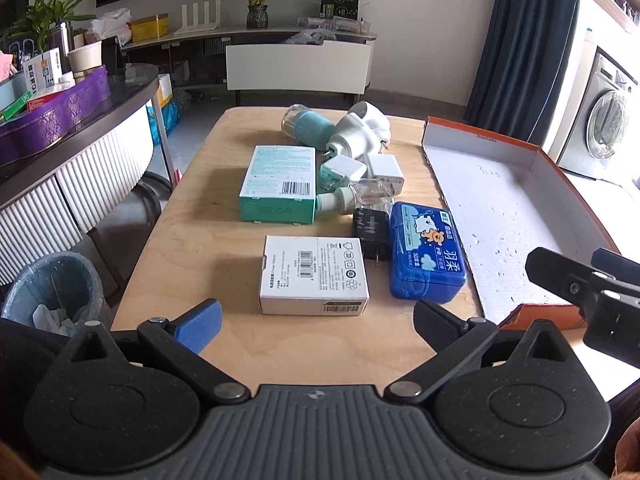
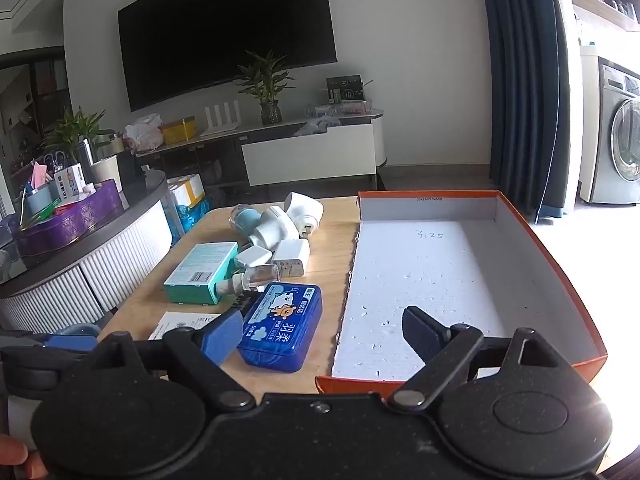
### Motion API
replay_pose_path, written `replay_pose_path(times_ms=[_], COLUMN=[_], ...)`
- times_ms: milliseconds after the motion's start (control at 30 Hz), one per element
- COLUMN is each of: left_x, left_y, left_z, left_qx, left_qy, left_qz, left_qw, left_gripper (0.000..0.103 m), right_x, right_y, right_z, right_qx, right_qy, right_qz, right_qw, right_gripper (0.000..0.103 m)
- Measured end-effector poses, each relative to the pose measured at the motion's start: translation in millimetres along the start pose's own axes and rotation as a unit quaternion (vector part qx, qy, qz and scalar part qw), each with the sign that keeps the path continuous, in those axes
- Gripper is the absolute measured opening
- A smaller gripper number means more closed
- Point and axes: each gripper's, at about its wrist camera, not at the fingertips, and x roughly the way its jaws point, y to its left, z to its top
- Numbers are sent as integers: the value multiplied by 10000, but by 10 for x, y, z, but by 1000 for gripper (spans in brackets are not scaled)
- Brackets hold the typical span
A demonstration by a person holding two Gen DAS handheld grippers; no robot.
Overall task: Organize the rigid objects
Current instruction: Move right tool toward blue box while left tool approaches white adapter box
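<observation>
nothing has been put away yet, as far as the pictures show. the orange box [image 2: 560, 280] sits on the right side of the wooden table [image 1: 192, 216], and its white bottom is bare.

all the things are in a bunch on the table, left of the box. nearest is a white carton [image 1: 314, 276]. just right of it is the blue case [image 1: 428, 256] with a cartoon on its lid, very close to the box wall. the black plug [image 1: 372, 232] lies between them, touching the blue case. farther away is the green carton [image 1: 278, 184]. beside it lie a small clear bottle [image 1: 360, 196] and two white chargers [image 1: 362, 170]. at the far end are a teal bottle [image 1: 308, 124] on its side and a white round plug thing [image 1: 360, 132].

the left gripper [image 1: 316, 320] hangs over the near edge of the table, just short of the white carton. its jaws are wide open and hold nothing. the right gripper [image 2: 324, 332] is over the near end of the orange box and the blue case. its jaws are wide open too, with nothing in them.

so i think the job is only at the start. every thing has to go into the box one by one. the blue case or the white carton look like the easy first picks, since they are nearest.
</observation>
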Motion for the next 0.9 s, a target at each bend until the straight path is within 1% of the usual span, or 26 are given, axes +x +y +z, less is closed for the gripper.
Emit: replay_pose_path(times_ms=[67, 133, 267, 300, 367, 400, 500, 600, 633, 733, 767, 900], left_x=[32, 47, 52, 54, 61, 71, 89, 110, 115, 143, 153, 191], left_y=[10, 15, 37, 35, 22, 16, 8, 15, 20, 30, 34, 74], left_z=[-6, -15, -8, -8, -14, -13, -15, -17, -17, -9, -8, 3], left_qx=[-9, 2, -31, -19, 2, 17, 40, 25, 10, -9, -23, -109], left_qy=[104, 126, 155, 155, 151, 170, 199, 212, 214, 237, 243, 256], left_qz=[81, 160, 73, 64, 100, 105, 97, 85, 83, 103, 109, 122], left_qw=[9999, 9998, 9998, 9999, 9998, 9998, 9997, 9997, 9997, 9997, 9996, 9995], left_gripper=[103, 103, 103, 103, 103, 103, 103, 103, 103, 103, 103, 103], right_x=[11, 18, 18, 34, 58, 53, 65, 81, 91, 100, 101, 126], right_y=[21, 59, 165, 60, 39, 98, 86, 90, 95, 114, 108, 120], right_z=[-17, -42, -132, -47, -33, -106, -110, -119, -94, -92, -86, -94], right_qx=[9, 0, 58, 40, 35, 72, 128, 90, 115, 42, 60, -7], right_qy=[34, 74, 144, 162, 188, 212, 284, 301, 445, 510, 601, 531], right_qz=[30, 43, 99, 120, 144, 160, 236, 235, 239, 160, 156, 127], right_qw=[10000, 10000, 9998, 9998, 9997, 9996, 9992, 9992, 9987, 9986, 9981, 9985], right_gripper=[102, 102, 102, 102, 102, 102, 102, 102, 102, 102, 102, 102])
